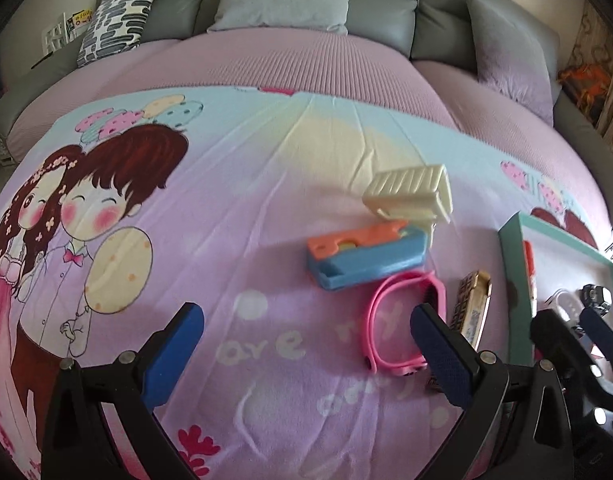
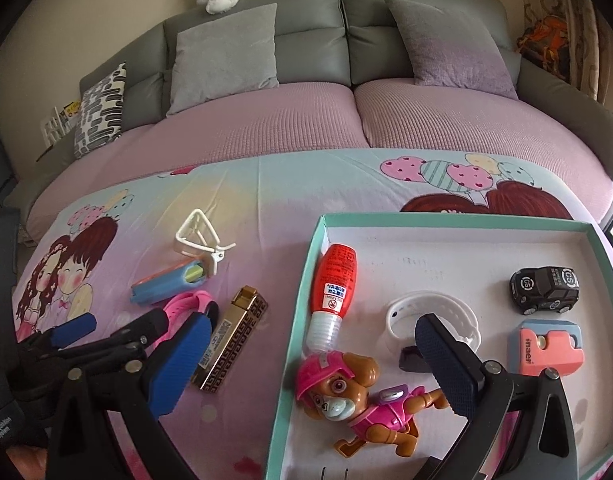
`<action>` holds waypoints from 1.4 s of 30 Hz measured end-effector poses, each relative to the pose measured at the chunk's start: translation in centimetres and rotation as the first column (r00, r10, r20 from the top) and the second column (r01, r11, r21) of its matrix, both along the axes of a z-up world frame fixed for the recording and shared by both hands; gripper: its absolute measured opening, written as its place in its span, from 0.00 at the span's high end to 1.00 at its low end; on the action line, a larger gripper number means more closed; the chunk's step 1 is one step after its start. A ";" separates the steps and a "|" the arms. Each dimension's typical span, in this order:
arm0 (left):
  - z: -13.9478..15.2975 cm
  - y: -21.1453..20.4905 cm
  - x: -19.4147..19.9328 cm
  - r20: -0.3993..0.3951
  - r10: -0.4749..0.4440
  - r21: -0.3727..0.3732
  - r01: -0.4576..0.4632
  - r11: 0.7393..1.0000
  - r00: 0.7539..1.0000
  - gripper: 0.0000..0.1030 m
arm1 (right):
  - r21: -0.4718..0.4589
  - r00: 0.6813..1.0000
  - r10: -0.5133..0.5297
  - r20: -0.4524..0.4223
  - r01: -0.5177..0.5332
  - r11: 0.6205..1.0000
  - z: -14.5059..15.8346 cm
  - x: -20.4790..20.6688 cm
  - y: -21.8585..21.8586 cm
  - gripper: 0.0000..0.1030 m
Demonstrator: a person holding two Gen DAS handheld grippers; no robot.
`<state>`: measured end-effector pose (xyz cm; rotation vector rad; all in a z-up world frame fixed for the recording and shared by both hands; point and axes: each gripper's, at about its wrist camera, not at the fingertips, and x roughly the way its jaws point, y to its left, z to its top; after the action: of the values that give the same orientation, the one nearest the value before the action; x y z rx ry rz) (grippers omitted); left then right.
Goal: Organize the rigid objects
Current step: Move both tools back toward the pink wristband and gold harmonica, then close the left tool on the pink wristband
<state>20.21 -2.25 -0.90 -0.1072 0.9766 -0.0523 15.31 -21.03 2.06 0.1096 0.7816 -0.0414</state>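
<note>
Left wrist view: the left gripper (image 1: 306,344) hovers spread and empty over the sheet (image 1: 234,208), its right finger beside the pink band (image 1: 390,320). The right gripper (image 2: 306,356), also spread and empty, hangs above the tray (image 2: 446,222) holding bottle (image 2: 336,280), dog (image 2: 346,396), car (image 2: 544,290) and white band (image 2: 430,308).

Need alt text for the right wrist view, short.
Open right tool hovers over a teal-rimmed tray holding a pink puppy figure, red bottle, white band, black toy car and pink eraser-like block; more toys lie left on the cartoon sheet.
</note>
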 end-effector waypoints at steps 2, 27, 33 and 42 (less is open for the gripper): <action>-0.5 0.0 0.2 -0.025 0.009 0.006 -0.009 1.000 1.000 0.00 | -0.012 1.000 -0.005 -0.005 0.005 1.000 0.0 0.0 0.0 0.00; -0.9 -0.8 0.5 -0.035 0.054 0.187 -0.047 0.981 0.998 0.24 | -0.005 1.000 -0.008 0.004 0.008 1.000 0.6 -0.2 -0.5 0.00; -0.5 -0.6 0.3 -0.016 0.030 0.144 -0.027 0.989 0.999 0.73 | 0.002 1.000 0.000 0.001 0.000 1.000 0.5 -0.1 -0.2 0.00; -0.6 -0.1 -0.2 -0.029 0.007 0.109 -0.004 0.994 1.000 0.89 | -0.018 1.000 0.009 0.007 -0.009 1.000 0.4 0.0 0.5 0.00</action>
<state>19.97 -2.32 -1.49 -0.0100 1.0060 0.0076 15.30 -20.54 2.46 0.0888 0.7746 -0.0392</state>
